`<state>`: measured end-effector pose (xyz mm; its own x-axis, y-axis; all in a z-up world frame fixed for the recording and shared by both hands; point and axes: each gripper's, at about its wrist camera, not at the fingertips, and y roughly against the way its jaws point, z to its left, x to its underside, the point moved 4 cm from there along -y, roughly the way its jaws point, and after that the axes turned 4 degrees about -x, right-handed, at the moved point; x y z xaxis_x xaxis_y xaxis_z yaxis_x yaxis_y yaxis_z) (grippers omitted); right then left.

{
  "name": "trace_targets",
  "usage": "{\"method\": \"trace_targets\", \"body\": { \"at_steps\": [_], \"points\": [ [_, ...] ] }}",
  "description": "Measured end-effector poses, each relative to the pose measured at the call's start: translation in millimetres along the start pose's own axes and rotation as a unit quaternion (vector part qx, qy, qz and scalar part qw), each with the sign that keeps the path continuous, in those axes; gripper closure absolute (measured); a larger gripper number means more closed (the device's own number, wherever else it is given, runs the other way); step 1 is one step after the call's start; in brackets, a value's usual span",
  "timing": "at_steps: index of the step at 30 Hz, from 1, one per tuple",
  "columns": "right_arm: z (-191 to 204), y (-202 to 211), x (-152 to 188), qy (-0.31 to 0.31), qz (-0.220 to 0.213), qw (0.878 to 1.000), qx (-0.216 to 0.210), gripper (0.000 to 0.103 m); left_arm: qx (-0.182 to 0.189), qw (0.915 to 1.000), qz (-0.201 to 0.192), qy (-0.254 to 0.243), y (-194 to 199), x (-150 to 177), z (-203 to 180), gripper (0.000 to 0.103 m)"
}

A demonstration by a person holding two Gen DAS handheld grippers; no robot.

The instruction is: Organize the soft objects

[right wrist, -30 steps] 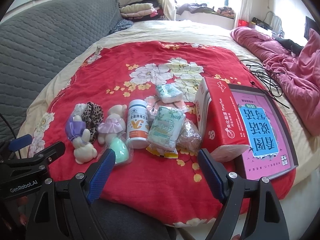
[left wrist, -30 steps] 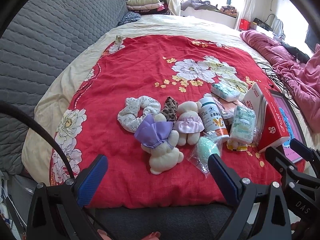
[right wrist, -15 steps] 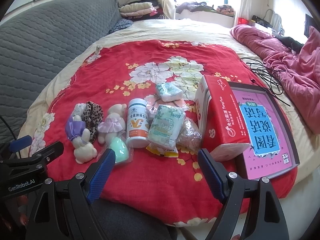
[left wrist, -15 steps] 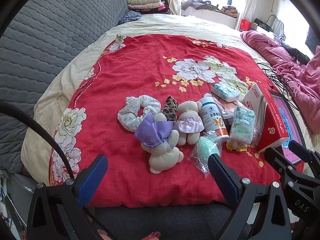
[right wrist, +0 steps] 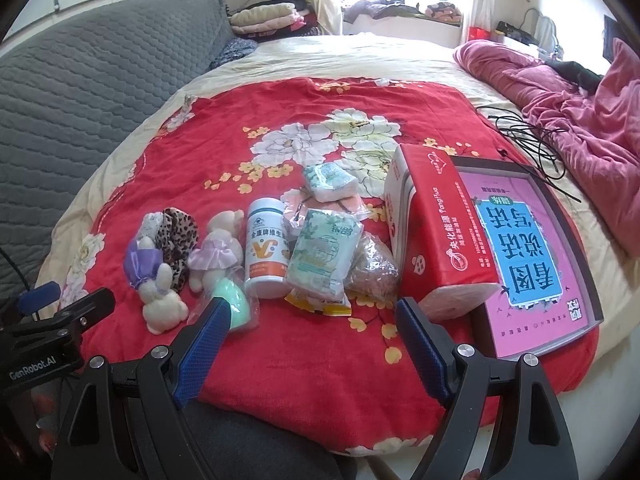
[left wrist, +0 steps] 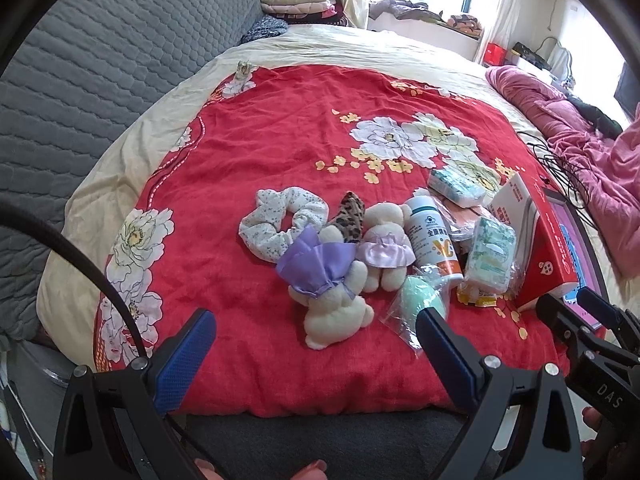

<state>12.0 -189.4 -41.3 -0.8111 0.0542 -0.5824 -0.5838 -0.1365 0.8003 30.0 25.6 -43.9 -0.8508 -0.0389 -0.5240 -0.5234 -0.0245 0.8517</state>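
Observation:
On the red floral blanket (left wrist: 256, 148) lie soft things in a row: a white scrunchie (left wrist: 280, 224), a leopard scrunchie (left wrist: 350, 220), a cream plush in a purple skirt (left wrist: 328, 292), a second plush in a lilac skirt (left wrist: 384, 248), and a mint sponge in a clear bag (left wrist: 416, 300). The plushes also show in the right wrist view (right wrist: 154, 280) (right wrist: 216, 252). My left gripper (left wrist: 316, 344) is open and empty, just short of the purple-skirted plush. My right gripper (right wrist: 312, 328) is open and empty, in front of the tissue pack (right wrist: 322, 252).
A white vitamin bottle (right wrist: 266, 248), a second tissue pack (right wrist: 330, 180), a brown bagged item (right wrist: 372, 268), a red tissue box (right wrist: 436, 236) and a pink-covered book (right wrist: 528, 248) lie to the right. Black cables (right wrist: 524, 132) and pink bedding (right wrist: 580, 92) are farther right. A grey padded headboard (left wrist: 80, 72) is left.
Both grippers have drifted slightly; the view shifts a little. Nothing on the blanket has moved, and both grippers stay open.

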Motion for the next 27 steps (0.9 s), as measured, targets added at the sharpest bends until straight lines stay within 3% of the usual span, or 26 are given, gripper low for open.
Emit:
{"method": "trace_targets", "body": {
  "at_steps": [9,12,20,27],
  "points": [
    [1,-20,-8,-0.002,0.015,1.0,-0.001,0.018,0.04,0.9968,0.035,0.059,-28,-14,36,0.002],
    [2,-28,-10,-0.001,0.021,1.0,0.0,0.018,0.033,0.9972,0.038,0.056,-39,-18,43,0.002],
    [-2,-55,-14,-0.009,0.042,0.999,0.002,0.018,0.051,0.9931,0.074,0.076,-71,-13,40,0.003],
    [-11,-73,-20,-0.04,0.049,0.998,0.008,0.018,0.014,0.9928,0.087,0.081,-88,-6,22,0.003]
  ]
}}
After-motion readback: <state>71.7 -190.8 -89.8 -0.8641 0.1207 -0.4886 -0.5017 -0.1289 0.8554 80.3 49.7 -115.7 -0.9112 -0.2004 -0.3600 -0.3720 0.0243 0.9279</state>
